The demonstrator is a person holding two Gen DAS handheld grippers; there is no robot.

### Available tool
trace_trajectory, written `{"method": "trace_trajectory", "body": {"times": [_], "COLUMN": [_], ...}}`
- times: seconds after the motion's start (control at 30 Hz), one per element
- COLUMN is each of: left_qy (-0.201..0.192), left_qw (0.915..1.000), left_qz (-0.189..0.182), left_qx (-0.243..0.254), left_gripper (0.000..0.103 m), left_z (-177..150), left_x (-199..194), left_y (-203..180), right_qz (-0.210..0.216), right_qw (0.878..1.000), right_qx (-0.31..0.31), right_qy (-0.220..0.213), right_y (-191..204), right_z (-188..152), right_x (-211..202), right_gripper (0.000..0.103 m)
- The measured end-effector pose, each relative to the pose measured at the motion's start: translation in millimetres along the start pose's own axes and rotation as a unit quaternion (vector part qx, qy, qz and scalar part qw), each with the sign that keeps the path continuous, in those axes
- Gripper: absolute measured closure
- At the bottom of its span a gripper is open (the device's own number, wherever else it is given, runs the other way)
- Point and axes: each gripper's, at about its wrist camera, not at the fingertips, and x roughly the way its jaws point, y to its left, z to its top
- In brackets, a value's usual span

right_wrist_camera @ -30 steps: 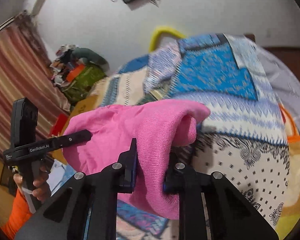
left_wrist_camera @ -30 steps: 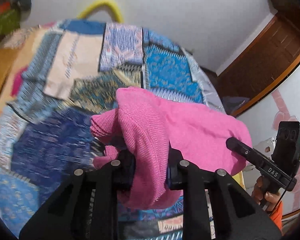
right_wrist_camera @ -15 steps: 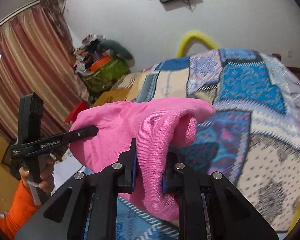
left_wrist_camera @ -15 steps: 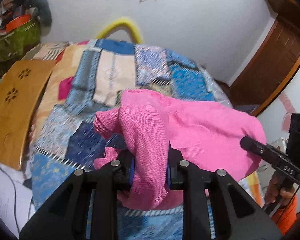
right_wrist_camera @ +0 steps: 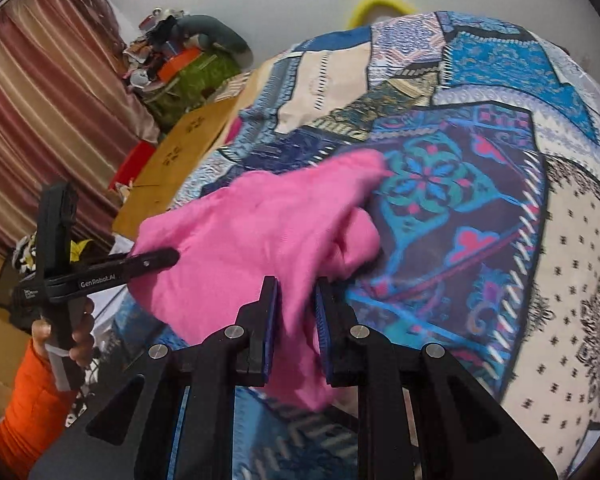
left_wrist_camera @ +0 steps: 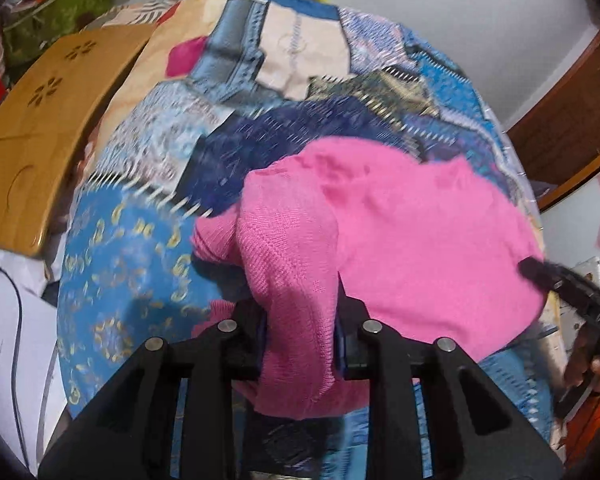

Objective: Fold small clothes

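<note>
A pink knitted garment (left_wrist_camera: 400,240) hangs between my two grippers over a patchwork bedspread (left_wrist_camera: 140,264). My left gripper (left_wrist_camera: 298,320) is shut on one bunched edge of it. My right gripper (right_wrist_camera: 296,316) is shut on the other edge of the pink garment (right_wrist_camera: 252,232). The far part of the cloth touches the bedspread (right_wrist_camera: 460,200). The right gripper shows at the right edge of the left wrist view (left_wrist_camera: 540,272). The left gripper shows at the left of the right wrist view (right_wrist_camera: 168,258).
A yellow wooden board (left_wrist_camera: 48,120) lies along the bed's left side. A pile of bags and clutter (right_wrist_camera: 180,64) stands by the striped curtain (right_wrist_camera: 40,100). A wooden door (left_wrist_camera: 572,116) is at the right. White papers (left_wrist_camera: 8,340) lie at the near left.
Both grippers have tipped down and moved toward the bed with the pink garment. Its far part now lies on the bedspread instead of hanging in the air.
</note>
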Motion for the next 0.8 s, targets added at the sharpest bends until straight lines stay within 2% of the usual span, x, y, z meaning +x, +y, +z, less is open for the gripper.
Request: {"method": "trace_trajectory", "body": {"times": [0.17,0.4,0.5,0.57,0.7,0.8], "left_qy": [-0.016,-0.056,-0.065,-0.069,-0.062,-0.046], "left_qw": [0.9987,0.9945,0.9940,0.9933,0.9928,0.9935], "left_qz": [0.048,0.088,0.083,0.082,0.072,0.065], "left_qx": [0.005,0.011,0.029,0.044,0.073,0.081], "left_gripper": [0.069,0.062,0.053,0.048,0.047,0.047], "left_z": [-6.0,1.4,2.0,1.5,0.2,-0.3], "left_x": [-9.5,-37.7,-43.8,-43.3,-32.1,-16.8], "left_y": [11.7,16.4,5.2,-4.2,-24.4,-32.8], "right_qz": [-0.018,-0.020,-0.017,-0.022,-0.010,-0.019], "right_qw": [1.000,0.997,0.994,0.992,0.990,0.989], "right_qx": [-0.003,-0.076,-0.105,-0.128,-0.139,-0.138], "right_qy": [-0.011,-0.023,-0.017,-0.009,0.025,0.045], "right_y": [-5.1,34.2,52.6,63.6,70.2,67.7], "right_z": [0.7,13.4,19.9,22.5,22.8,20.4], "right_x": [-17.8,-19.3,-4.0,10.5,41.0,58.0], "right_gripper": [0.086,0.084,0.073,0.071,0.069,0.067]}}
